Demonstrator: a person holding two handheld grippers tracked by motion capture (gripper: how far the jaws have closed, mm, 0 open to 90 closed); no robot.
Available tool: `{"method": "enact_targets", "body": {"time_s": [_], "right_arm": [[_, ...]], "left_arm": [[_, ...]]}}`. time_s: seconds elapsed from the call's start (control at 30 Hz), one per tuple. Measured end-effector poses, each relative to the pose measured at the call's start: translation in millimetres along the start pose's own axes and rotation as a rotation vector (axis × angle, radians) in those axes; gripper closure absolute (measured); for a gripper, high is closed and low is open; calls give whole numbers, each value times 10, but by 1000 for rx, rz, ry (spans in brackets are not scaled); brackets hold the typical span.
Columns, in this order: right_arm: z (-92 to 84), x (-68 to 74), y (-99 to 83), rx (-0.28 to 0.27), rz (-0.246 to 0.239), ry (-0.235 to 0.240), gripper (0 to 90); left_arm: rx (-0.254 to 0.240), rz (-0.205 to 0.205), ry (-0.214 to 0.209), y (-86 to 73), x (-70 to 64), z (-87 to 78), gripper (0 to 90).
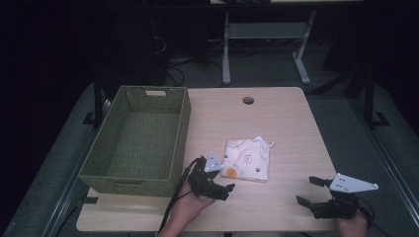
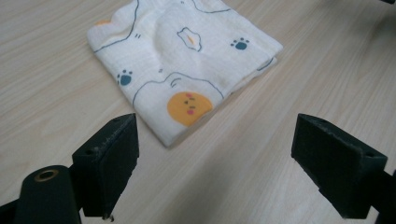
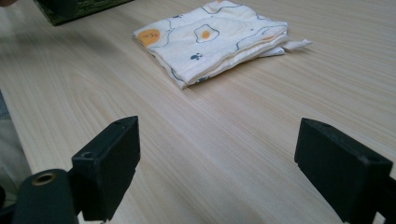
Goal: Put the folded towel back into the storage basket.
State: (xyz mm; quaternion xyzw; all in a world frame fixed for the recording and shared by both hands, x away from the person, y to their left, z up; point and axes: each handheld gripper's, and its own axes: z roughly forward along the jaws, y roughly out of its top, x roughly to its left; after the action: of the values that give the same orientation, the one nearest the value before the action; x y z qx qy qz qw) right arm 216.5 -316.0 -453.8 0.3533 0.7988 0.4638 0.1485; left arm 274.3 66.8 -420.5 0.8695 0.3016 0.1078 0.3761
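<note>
A folded white cloth [image 1: 248,159] printed with fried eggs, paw marks and an orange face lies flat on the wooden table [image 1: 281,118]. My left gripper [image 1: 222,176] is open at the cloth's near left corner, jaws wide apart and empty. In the left gripper view the cloth [image 2: 182,56] lies just ahead of the left gripper [image 2: 215,140], its orange-face corner pointing between the jaws. My right gripper [image 1: 309,190] stands open and empty near the table's front right edge. From the right gripper [image 3: 217,149] the cloth [image 3: 210,39] lies farther off.
A green woven basket [image 1: 128,185] stands on the table's left side with nothing inside; its corner [image 3: 74,9] shows in the right gripper view. A round cable hole [image 1: 248,100] sits near the far edge. Bare wood surrounds the cloth.
</note>
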Motion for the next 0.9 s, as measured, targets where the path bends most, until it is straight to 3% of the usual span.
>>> {"method": "enact_targets", "body": {"time_s": [0.17,0.47,0.9], "right_arm": [[1,-23,-10,-2,12,-8,136],[7,-21,-12,6,13,-10,136],[22,-14,-1,6,11,3,136]], "left_arm": [[-7,-1,-15,125,-9,87,158],[25,45,-5,406,-6,257,163],[82,30,-15,633,78,556,204]]}}
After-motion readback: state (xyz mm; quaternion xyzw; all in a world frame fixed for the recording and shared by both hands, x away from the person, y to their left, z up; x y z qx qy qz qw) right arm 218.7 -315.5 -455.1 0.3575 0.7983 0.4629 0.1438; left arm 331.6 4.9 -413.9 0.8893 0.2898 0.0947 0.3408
